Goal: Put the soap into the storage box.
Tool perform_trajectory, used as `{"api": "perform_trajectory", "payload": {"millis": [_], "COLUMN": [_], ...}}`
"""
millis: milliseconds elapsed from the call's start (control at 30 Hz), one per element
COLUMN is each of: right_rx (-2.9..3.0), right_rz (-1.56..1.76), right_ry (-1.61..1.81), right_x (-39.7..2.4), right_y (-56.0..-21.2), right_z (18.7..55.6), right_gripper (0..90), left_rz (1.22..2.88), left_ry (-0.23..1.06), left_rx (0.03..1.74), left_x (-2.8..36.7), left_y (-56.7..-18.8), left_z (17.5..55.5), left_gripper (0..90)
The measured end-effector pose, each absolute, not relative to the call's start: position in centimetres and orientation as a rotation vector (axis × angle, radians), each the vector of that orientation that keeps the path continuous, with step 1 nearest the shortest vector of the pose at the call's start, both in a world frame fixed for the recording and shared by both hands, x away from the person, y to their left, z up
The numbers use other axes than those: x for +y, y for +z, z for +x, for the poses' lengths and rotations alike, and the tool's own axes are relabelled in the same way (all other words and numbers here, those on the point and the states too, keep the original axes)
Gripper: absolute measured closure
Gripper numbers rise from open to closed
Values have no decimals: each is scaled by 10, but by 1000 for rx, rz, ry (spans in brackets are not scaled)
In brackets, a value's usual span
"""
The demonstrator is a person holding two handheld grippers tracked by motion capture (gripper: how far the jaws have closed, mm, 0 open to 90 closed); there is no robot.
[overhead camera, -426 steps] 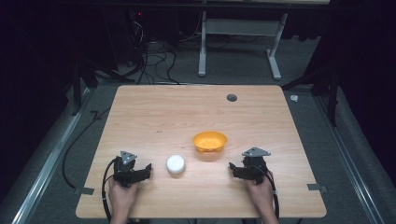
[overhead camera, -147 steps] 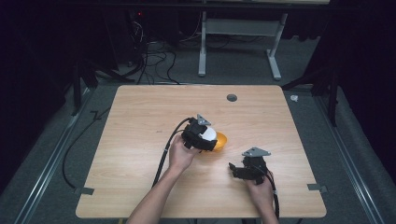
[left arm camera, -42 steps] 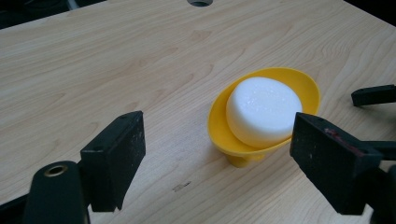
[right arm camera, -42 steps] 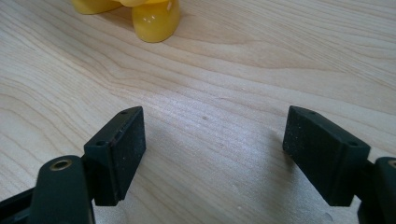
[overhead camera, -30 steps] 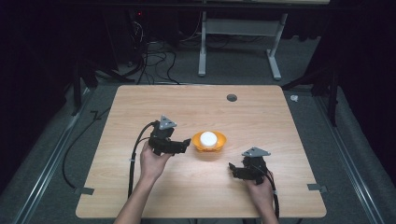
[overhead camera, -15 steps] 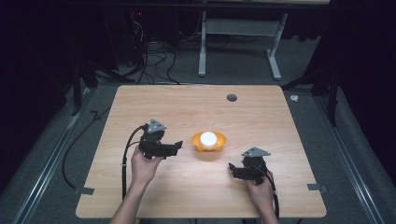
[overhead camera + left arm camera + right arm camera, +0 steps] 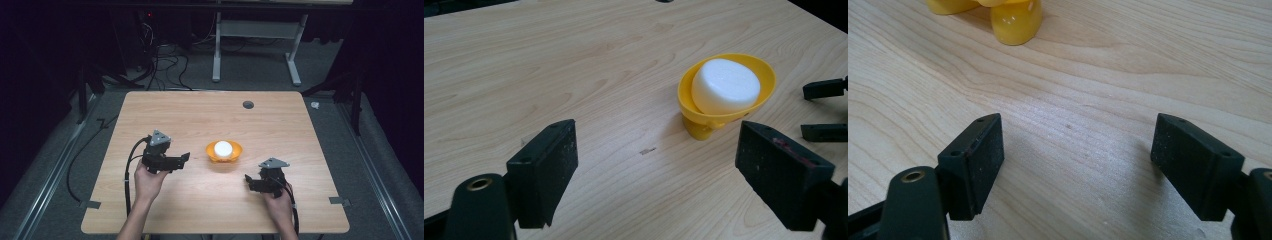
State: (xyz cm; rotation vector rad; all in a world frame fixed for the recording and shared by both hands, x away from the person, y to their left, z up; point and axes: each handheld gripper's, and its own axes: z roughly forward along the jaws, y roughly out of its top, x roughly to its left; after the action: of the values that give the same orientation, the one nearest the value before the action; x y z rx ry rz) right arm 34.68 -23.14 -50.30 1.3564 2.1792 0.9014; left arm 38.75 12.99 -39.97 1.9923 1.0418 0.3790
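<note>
A round white foam puck [image 7: 725, 86] sits inside a small yellow plastic bowl [image 7: 224, 152] at the centre of the pale wooden table [image 7: 210, 120]. The left gripper [image 7: 181, 159], at the bowl's nine o'clock, and the right gripper [image 7: 248, 181], at its five o'clock, both gape, jaws spread and empty.

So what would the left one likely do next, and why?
Probably draw back toward the table's near edge. The left hand-held gripper is open and empty, and the white foam puck already sits in the small yellow plastic bowl, so nothing is left to carry.
</note>
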Motion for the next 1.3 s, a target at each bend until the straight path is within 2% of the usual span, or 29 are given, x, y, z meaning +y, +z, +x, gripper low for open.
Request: {"api": "perform_trajectory", "payload": {"millis": [1300], "right_rx": [2179], "right_rz": [1357], "right_ry": [901], "right_x": [-231], "right_y": [-503], "right_z": [347], "right_gripper": [221], "left_rz": [1953], "left_ry": [369], "left_rx": [1113], "left_x": [160], "left_y": [-411], "left_z": [367], "left_gripper": [172]}}
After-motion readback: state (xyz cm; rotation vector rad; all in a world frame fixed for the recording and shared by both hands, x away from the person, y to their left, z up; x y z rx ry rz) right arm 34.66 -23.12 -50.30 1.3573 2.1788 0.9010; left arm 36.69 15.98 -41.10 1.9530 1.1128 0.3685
